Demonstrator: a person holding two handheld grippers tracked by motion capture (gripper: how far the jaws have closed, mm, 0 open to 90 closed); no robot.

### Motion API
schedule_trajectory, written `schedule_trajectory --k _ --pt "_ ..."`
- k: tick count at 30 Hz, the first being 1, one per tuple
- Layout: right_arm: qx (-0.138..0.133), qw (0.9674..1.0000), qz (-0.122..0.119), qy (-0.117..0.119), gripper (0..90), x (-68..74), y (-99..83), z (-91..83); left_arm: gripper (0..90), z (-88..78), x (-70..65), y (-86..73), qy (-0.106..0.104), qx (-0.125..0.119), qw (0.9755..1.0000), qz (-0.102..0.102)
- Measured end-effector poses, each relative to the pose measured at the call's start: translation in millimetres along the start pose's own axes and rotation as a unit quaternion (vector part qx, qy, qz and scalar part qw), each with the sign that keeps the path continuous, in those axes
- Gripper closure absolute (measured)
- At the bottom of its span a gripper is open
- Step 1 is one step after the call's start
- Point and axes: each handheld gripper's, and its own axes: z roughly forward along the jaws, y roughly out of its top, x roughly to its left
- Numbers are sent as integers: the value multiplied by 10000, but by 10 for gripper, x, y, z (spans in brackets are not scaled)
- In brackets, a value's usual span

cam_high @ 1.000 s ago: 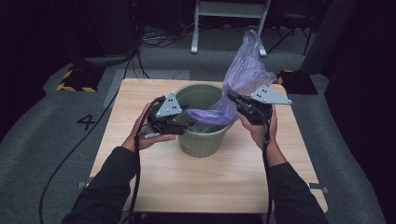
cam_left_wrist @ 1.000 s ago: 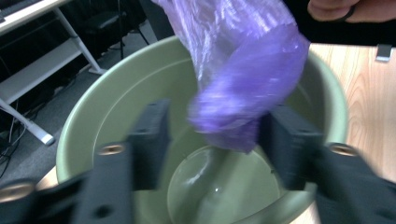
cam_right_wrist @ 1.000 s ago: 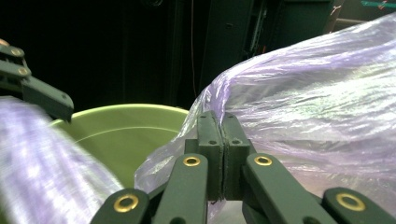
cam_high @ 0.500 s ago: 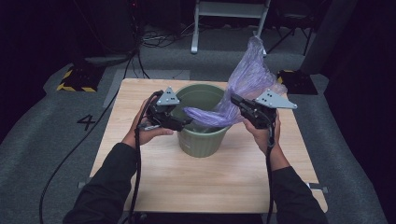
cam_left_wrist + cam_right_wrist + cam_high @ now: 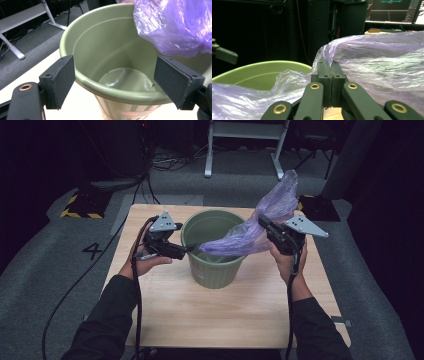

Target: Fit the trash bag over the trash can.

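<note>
Purple plastic, the bag (image 5: pixel 250 232) stretches from the right hand-held gripper (image 5: pixel 266 226), whose jaws are pinched together on its film, down into the green bin (image 5: pixel 212 270) standing mid-tabletop (image 5: pixel 225 320). The left hand-held gripper (image 5: pixel 192 249) sits at the bin's near rim; its jaws have just been opening and stand apart, astride the rim, gripping nothing.

Left gripper (image 5: pixel 192 249) fingers just opened; right gripper (image 5: pixel 263 224) clamped.
</note>
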Motion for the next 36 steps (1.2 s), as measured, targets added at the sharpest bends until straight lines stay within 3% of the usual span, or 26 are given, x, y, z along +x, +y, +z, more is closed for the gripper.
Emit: schedule_trajectory --k 4,8,10,12,15,18,20,22,26,29,32,36 --pt "-40 9999 -62 -96 900 36 -3 13 171 -47 -52 34 -106 -187 9998 -2" --pt "-4 9997 -236 -80 900 116 -20 47 170 -114 -187 109 -200 -277 9989 321" --pt "-14 9997 -236 -54 900 136 -26 59 172 -152 -227 144 -324 -414 9981 332" --pt "10 9996 -272 -37 900 155 -30 76 177 -143 -289 197 -425 -374 9977 384" --pt "56 9992 -391 10 898 202 -26 93 177 -64 -456 295 -500 -240 9961 685" --pt "67 9985 -518 164 894 264 -13 104 238 62 -583 369 -330 6 9952 923" --pt "74 9977 -606 282 886 303 -6 113 285 162 -638 389 -243 287 9912 1266" --pt "37 9970 -668 396 883 334 3 106 405 262 -656 371 60 585 9849 1629" --pt "28 9964 -719 438 885 340 23 84 561 351 -561 349 -38 774 9834 1639" --pt "20 9963 -731 460 888 338 33 67 652 430 -521 336 -40 951 9807 1705" --pt "45 9958 -749 526 890 349 44 67 685 522 -508 337 18 1205 9773 1744" --pt "82 9945 -826 634 894 402 70 90 632 575 -462 384 -69 1274 9795 1556"
